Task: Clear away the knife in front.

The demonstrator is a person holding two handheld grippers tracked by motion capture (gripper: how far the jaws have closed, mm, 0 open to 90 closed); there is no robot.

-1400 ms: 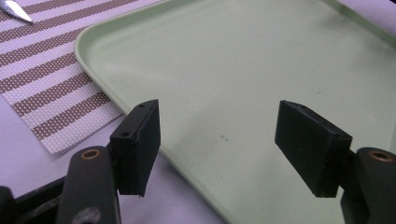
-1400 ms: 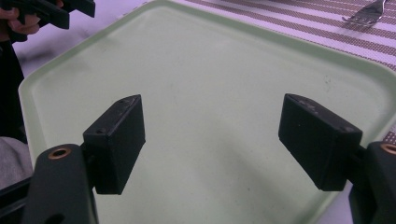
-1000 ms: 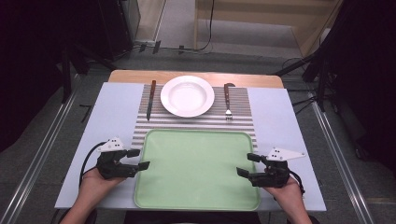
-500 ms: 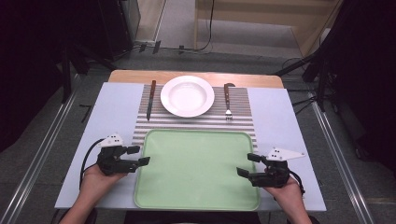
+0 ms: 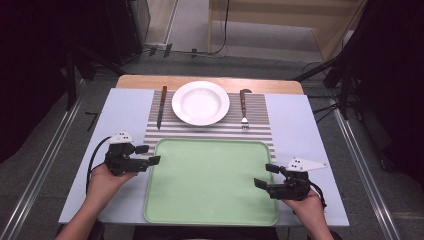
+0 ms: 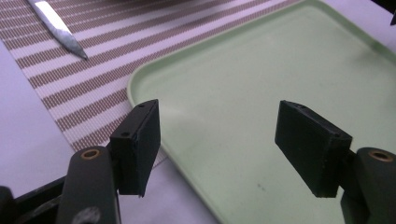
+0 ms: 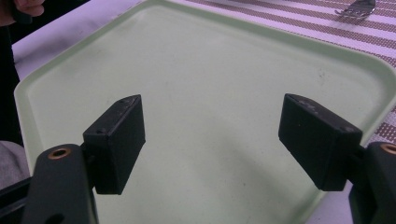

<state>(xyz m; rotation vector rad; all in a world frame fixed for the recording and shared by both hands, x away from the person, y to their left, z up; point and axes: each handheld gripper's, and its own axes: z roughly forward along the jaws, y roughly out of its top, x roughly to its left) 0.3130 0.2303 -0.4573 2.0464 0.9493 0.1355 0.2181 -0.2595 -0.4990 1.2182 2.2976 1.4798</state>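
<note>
- the green tray (image 5: 210, 220) is lying flat at the near edge of the table, between the two grippers, and nothing is sitting in it; its floor is showing bare in both gripper views.
- the white plate (image 5: 200, 102) is sitting beyond the tray on the striped placemat (image 5: 260, 131), and it is holding nothing either.
- the knife (image 5: 161, 105) is lying on the mat just left of the plate, the fork (image 5: 243, 108) just right of it, both pointing toward the tray.
- the left gripper (image 5: 150, 155) is hanging at the tray's left rim near its far corner, jaws spread wide and gripping nothing; in the left gripper view (image 6: 217, 140) one jaw is standing over the rim by the mat and the other over the tray's floor, and the knife's tip (image 6: 60, 30) is showing at upper left.
- the right gripper (image 5: 265, 176) is reaching in over the tray's right side near the front, jaws also wide apart and empty; in the right gripper view (image 7: 210, 140) both jaws are hovering above the green floor, with the fork's tines (image 7: 357, 8) at top right.
- whether either gripper is touching the tray is not clear.
- the table (image 5: 305, 130) is wearing a pale lilac cover, with a strip of wood (image 5: 150, 82) showing at its far edge.
- around it the grey floor (image 5: 195, 30) is carrying metal rails (image 5: 45, 165), cables and dark stands.
</note>
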